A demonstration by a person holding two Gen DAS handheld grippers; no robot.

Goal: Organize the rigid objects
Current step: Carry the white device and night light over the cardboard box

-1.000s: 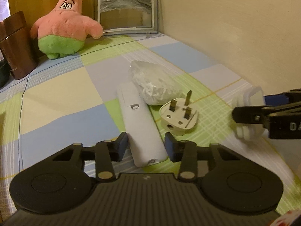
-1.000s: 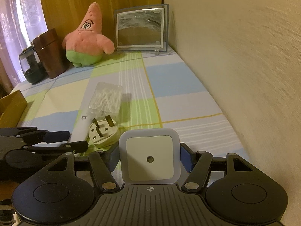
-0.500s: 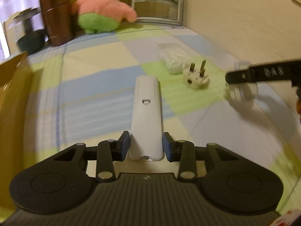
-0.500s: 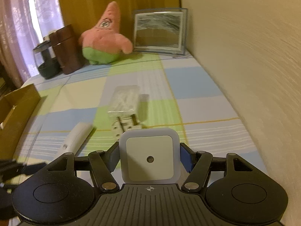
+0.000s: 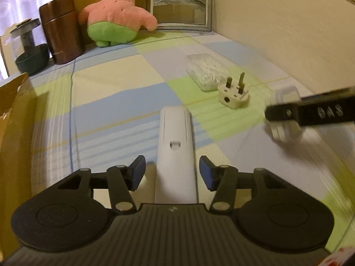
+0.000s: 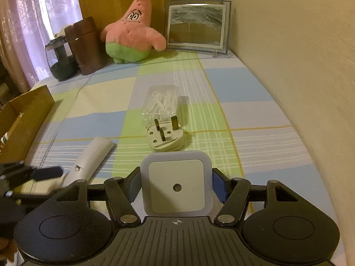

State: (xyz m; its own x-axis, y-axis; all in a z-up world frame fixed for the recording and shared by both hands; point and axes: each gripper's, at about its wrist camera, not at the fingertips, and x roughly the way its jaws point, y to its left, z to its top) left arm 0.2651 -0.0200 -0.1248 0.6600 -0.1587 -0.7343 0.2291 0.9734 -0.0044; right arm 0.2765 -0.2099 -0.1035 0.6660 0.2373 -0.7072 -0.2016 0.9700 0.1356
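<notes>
Checked cloth in pale blue, green and cream covers the tabletop, which runs back to a cream wall on the right and a wooden panel behind.

From the left wrist view, the left tongs have just been opening: half a second ago the blue pads sat close against the white remote, and now a clear gap shows on both sides, so it lies released, flat on the cloth, with its near end still between the spread fingers. A second ago it lay up beside the plug; it now sits apart from it and nearer the cardboard box at the left edge. My reading is that the remote has been set down in a new spot and this step is nearly finished. Further back lie the white plug, pins up, touching the clear packet. The right tongs cross in from the right, blurred.

From the right wrist view, the right tongs pinch a square white night light, just as in the earlier frames. Open cloth lies ahead and to the right, up to the wall; the plug and packet sit straight ahead. The box's rim borders the left, and a plush star, brown canister and picture frame line the back.
</notes>
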